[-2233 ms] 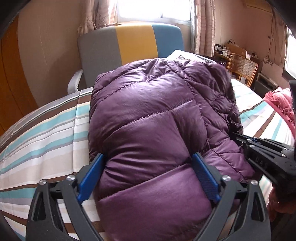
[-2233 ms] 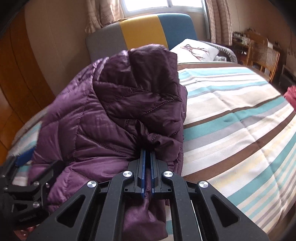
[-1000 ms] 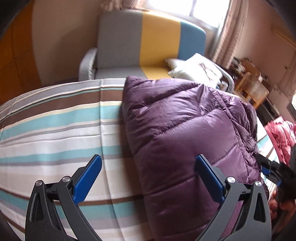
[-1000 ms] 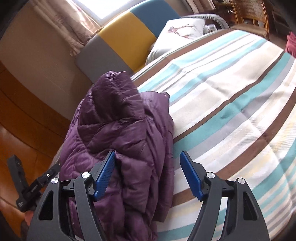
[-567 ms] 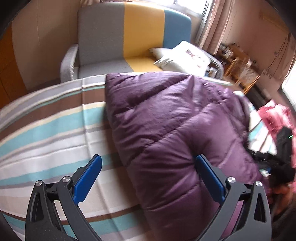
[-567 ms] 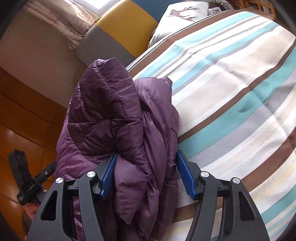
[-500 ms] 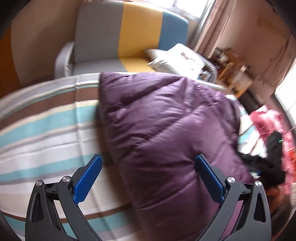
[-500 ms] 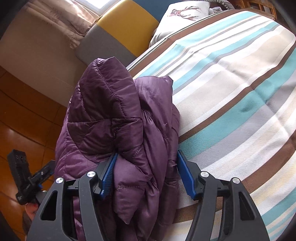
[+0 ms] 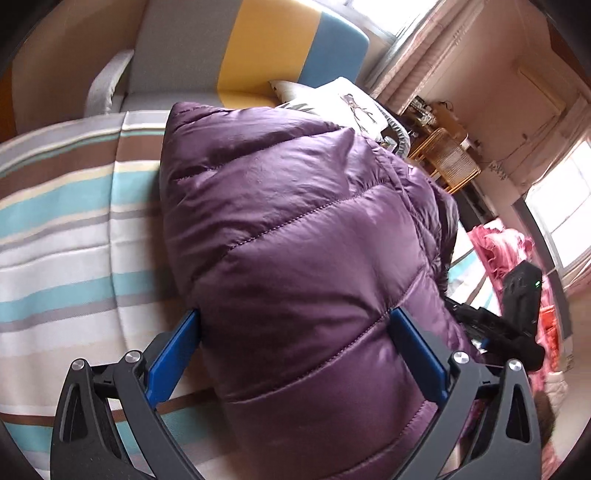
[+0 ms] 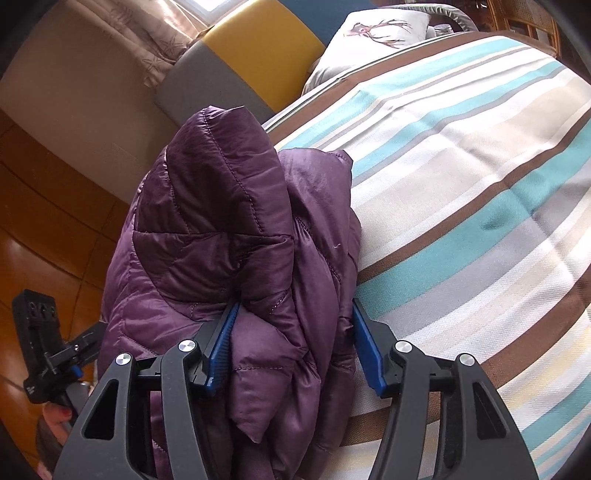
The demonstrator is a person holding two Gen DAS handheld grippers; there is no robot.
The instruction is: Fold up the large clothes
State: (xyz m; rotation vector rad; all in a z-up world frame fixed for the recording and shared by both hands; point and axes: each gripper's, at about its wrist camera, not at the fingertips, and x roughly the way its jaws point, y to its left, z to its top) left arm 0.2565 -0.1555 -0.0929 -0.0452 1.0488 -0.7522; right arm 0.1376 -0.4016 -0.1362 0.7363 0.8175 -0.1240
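Observation:
A purple quilted down jacket (image 9: 295,236) lies folded into a thick bundle on the striped bedspread (image 9: 74,229). My left gripper (image 9: 295,350) straddles one end of the bundle, its blue pads against both sides, jaws wide. My right gripper (image 10: 291,347) straddles the other end of the jacket (image 10: 236,236), its pads pressing the folded layers from both sides. The right gripper also shows at the right edge of the left wrist view (image 9: 495,328). The left gripper shows at the left edge of the right wrist view (image 10: 48,354).
A grey, yellow and blue sofa (image 9: 258,48) with a white deer-print pillow (image 10: 373,33) stands beyond the bed. A pink garment (image 9: 495,247) lies at the right. A wicker chair (image 9: 443,155) stands near the window. Wooden floor (image 10: 44,206) lies off the bed's left edge.
Both grippers let go of the jacket, opened, and came back around its ends. The right jaws have closed in onto the folded layers; the left gripper has moved forward around the bundle.

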